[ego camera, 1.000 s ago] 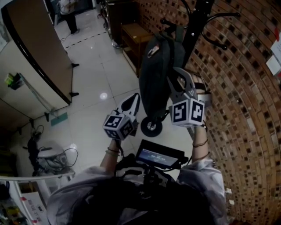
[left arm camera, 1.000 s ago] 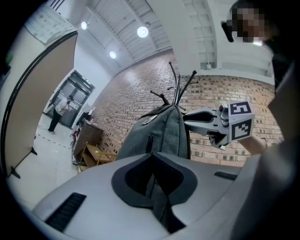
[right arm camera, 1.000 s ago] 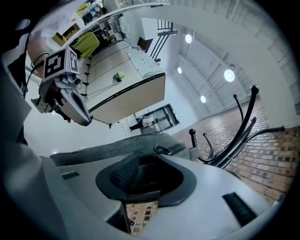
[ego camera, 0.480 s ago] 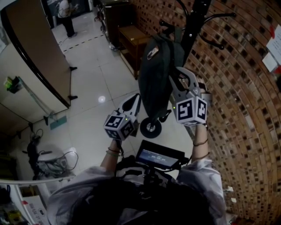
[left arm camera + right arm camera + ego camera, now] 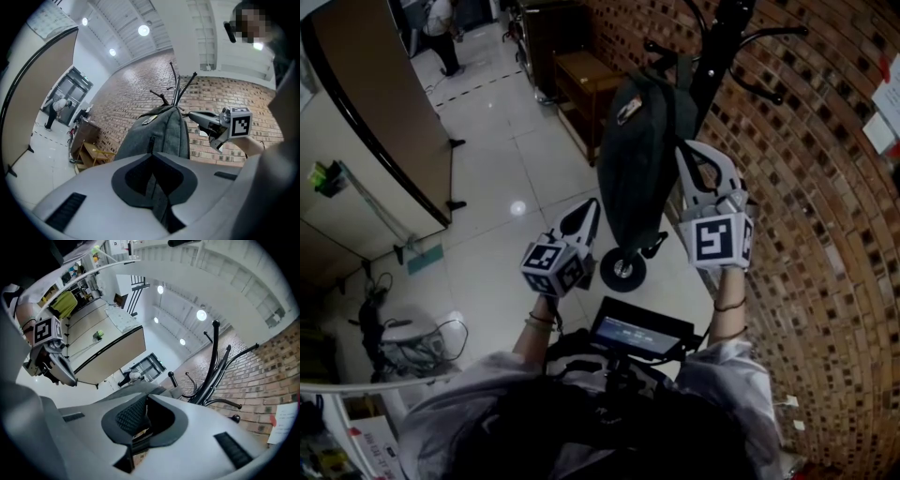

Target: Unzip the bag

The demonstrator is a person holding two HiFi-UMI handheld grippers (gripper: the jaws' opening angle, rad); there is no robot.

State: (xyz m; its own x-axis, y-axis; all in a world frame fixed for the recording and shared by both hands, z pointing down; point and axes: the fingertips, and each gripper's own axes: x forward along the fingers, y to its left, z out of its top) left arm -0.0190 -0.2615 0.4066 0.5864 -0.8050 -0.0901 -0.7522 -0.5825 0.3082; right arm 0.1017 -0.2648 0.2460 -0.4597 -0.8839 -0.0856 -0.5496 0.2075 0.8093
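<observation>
A dark grey backpack (image 5: 636, 159) hangs from a black coat rack (image 5: 712, 56) by the brick wall. My left gripper (image 5: 586, 208) is at the bag's lower left side. In the left gripper view its jaws are shut on a fold of the bag (image 5: 159, 133). My right gripper (image 5: 692, 150) is at the bag's upper right edge. Its jaws have just been closing and now stand nearly together on a thin dark tab, apparently the zipper pull (image 5: 133, 436). The bag's top (image 5: 136, 389) shows just beyond them.
The brick wall (image 5: 825, 234) is close on the right. A wooden bench (image 5: 581, 80) stands behind the bag and a black wheel (image 5: 622, 270) sits on the floor below it. A brown partition (image 5: 384, 103) is on the left. A person (image 5: 442, 28) stands far back.
My right gripper has risen a little along the bag's right edge and rolled, and its jaws have drawn together. The left gripper and the bag have stayed in place.
</observation>
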